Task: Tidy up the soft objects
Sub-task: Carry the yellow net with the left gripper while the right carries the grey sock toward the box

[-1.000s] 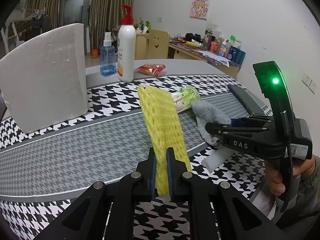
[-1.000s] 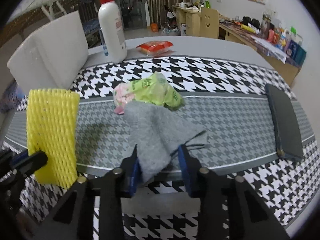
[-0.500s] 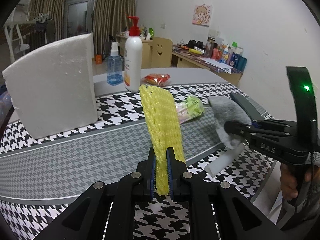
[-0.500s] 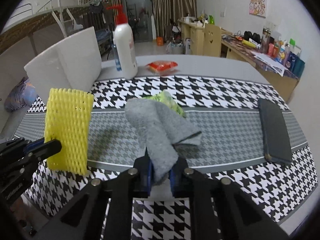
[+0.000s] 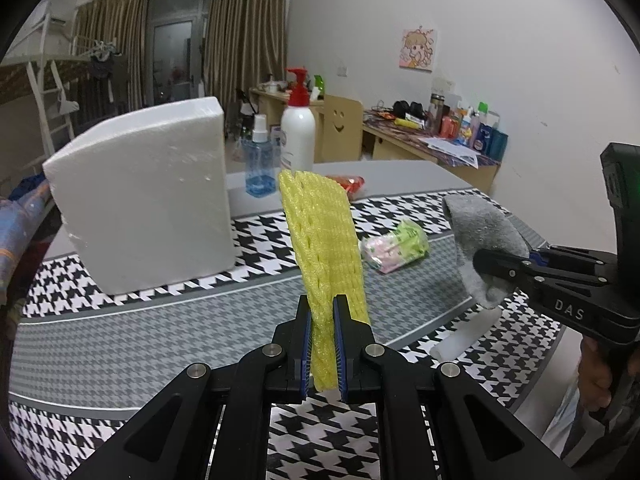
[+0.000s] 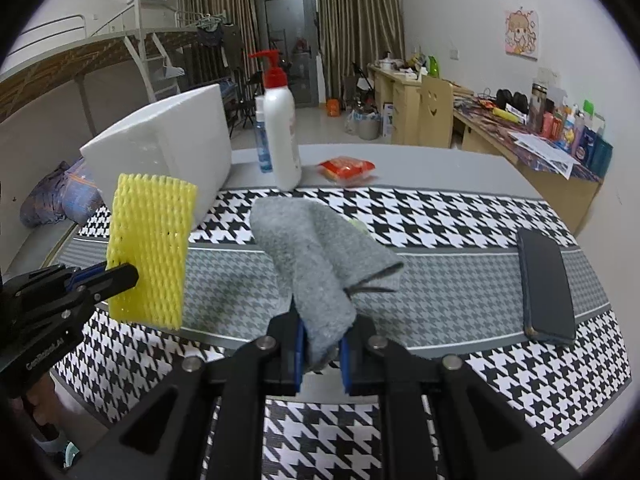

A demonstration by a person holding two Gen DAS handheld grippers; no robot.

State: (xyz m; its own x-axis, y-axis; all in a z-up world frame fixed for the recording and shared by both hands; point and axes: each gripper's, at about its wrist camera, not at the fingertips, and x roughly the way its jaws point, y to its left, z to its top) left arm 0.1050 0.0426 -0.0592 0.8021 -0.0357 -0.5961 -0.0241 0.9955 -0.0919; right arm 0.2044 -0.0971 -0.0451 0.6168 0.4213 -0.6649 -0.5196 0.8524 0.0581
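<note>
Left gripper (image 5: 323, 344) pinches the yellow foam net (image 5: 325, 240) upright, clear of the styrofoam block (image 5: 144, 204); a green packet (image 5: 396, 245) lies beyond.

Right gripper (image 6: 322, 354) clamps the grey sock (image 6: 316, 256) above the houndstooth mat (image 6: 460, 216), open mat between it and the dark phone (image 6: 546, 286) near the mat's right edge.

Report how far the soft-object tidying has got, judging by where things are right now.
Done: nothing looks sorted yet.

In hand: the left gripper is shut on the yellow foam net sleeve, the right gripper on the grey fleece cloth; both hang above the houndstooth tablecloth.

Left: the green and pink plastic packet lies on the cloth, and both held items need setting down.
</note>
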